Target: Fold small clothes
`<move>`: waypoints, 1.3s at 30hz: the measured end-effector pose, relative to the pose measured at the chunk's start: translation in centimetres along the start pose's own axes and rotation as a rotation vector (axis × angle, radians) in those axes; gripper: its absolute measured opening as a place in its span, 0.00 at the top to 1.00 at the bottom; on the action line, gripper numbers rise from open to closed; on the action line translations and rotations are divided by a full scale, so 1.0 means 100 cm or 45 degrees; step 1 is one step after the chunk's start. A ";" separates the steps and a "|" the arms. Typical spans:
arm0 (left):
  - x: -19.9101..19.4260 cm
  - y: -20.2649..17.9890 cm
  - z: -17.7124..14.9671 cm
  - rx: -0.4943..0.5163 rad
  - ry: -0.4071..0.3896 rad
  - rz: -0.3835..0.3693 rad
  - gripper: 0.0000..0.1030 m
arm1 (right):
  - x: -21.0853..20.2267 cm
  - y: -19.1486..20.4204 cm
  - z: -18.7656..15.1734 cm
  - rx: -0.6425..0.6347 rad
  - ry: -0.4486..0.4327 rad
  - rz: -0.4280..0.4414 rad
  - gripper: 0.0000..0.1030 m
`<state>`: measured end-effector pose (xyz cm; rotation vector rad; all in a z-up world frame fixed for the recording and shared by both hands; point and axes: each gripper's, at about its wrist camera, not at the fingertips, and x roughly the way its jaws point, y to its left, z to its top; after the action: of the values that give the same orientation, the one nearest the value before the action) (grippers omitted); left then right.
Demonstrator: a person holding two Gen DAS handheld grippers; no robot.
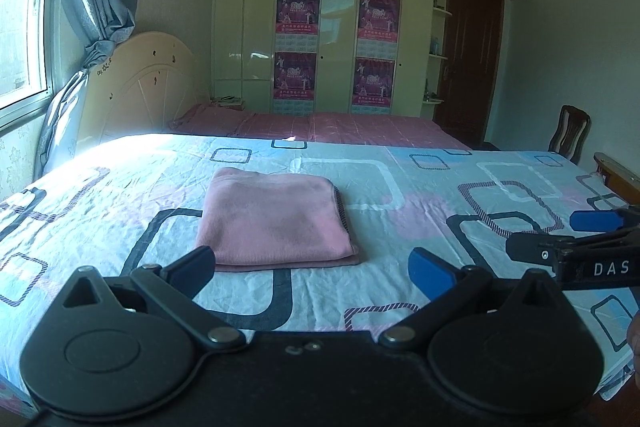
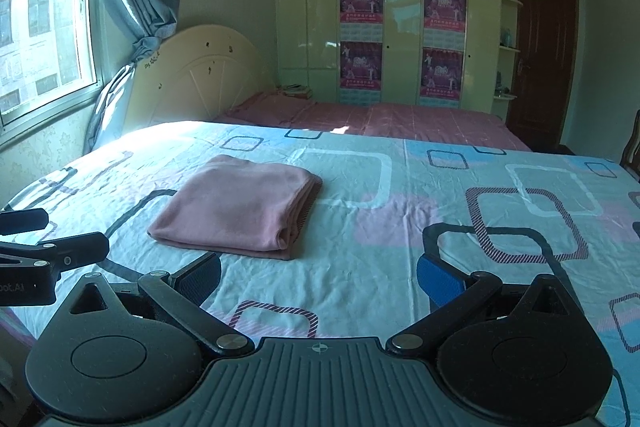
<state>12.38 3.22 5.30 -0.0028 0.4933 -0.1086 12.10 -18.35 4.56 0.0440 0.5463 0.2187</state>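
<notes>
A pink garment [image 1: 276,217] lies folded into a neat rectangle on the patterned bed sheet [image 1: 400,187]. It also shows in the right wrist view [image 2: 240,207]. My left gripper [image 1: 312,271] is open and empty, just in front of the garment's near edge. My right gripper [image 2: 320,273] is open and empty, in front of and to the right of the garment. The right gripper's fingers [image 1: 536,251] show at the right edge of the left wrist view. The left gripper's fingers [image 2: 80,247] show at the left edge of the right wrist view.
A second bed with a pink sheet [image 1: 360,129] stands behind. A cream headboard [image 1: 144,87] and a curtained window [image 1: 24,27] are at the left. A white wardrobe [image 1: 340,7], a dark door [image 1: 468,67] and a wooden chair [image 1: 570,135] stand at the back right.
</notes>
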 end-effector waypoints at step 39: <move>0.006 0.004 0.009 0.054 -0.023 0.000 0.00 | 0.006 -0.001 0.010 -0.015 -0.017 0.023 0.00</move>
<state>13.37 3.49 5.83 0.0378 0.4725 -0.1188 13.15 -18.26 5.11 0.0391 0.5318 0.2386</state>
